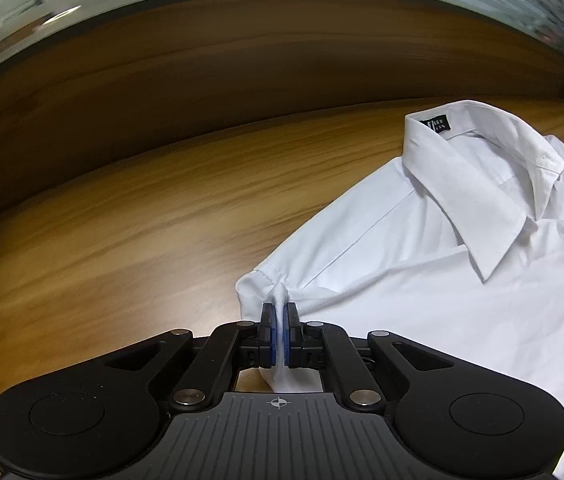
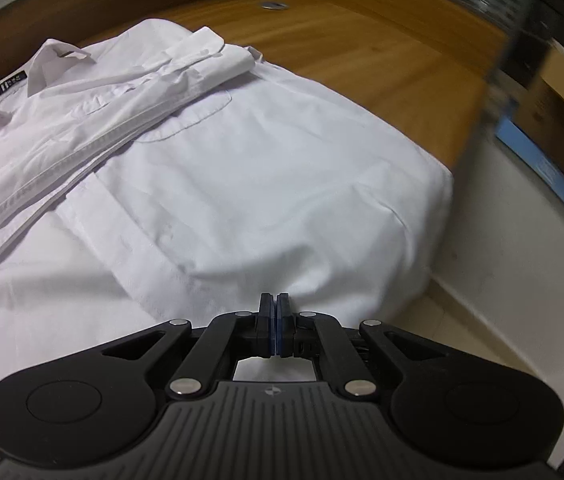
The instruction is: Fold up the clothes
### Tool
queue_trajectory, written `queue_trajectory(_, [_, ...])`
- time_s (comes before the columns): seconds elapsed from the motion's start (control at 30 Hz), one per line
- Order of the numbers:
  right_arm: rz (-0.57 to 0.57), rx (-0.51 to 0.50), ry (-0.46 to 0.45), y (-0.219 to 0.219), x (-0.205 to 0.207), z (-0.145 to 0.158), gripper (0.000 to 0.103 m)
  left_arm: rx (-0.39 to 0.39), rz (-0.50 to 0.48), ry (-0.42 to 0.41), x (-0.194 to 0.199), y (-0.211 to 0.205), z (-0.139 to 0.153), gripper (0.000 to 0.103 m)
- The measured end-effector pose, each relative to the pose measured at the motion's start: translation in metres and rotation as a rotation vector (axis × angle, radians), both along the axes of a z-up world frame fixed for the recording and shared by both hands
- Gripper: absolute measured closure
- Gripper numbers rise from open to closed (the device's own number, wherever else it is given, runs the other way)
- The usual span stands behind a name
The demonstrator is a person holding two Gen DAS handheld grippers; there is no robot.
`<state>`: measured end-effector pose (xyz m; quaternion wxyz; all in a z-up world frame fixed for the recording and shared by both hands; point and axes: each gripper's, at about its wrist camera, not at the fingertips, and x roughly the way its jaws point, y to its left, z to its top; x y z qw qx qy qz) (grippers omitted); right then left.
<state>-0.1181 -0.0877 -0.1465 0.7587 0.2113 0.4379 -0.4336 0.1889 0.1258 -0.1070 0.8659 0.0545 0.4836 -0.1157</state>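
A white collared shirt (image 1: 442, 264) lies flat on the wooden table (image 1: 129, 232), its collar with a black label toward the far side. My left gripper (image 1: 280, 309) is shut on a pinched ridge of cloth at the shirt's shoulder seam, and white fabric shows between the blue pads (image 1: 290, 312). In the right wrist view the shirt (image 2: 241, 184) shows a chest pocket, with a folded sleeve lying diagonally across it. My right gripper (image 2: 273, 305) is shut at the shirt's near edge, the pads tight together with cloth running under and behind them.
The table's raised wooden back rim (image 1: 241, 60) runs along the far side. A round metal grommet (image 2: 275, 5) sits in the tabletop beyond the shirt. To the right the shirt hangs over the table edge, with pale floor (image 2: 522, 280) and a cardboard box (image 2: 562, 120) beyond.
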Motion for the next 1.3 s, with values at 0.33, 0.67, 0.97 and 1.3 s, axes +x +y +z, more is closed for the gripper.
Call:
queue_trajectory(0.33, [0.16, 0.019, 0.01, -0.074, 0.049, -0.005, 0.102, -0.002, 0.181, 0.022, 0.002, 0.004, 0.002, 0.097])
queue_trajectory(0.67, [0.354, 0.081, 0.017, -0.128, 0.066, -0.012, 0.102, -0.014, 0.352, 0.045, -0.016, 0.006, 0.006, 0.094])
queue_trajectory(0.97, [0.539, 0.129, 0.042, -0.155, 0.094, -0.008, 0.101, 0.042, 0.405, 0.031, -0.019, 0.0, 0.02, 0.082])
queue_trajectory(1.3, [0.717, 0.147, 0.012, -0.154, 0.102, 0.014, 0.064, 0.029, 0.417, -0.005, -0.055, -0.008, 0.057, 0.053])
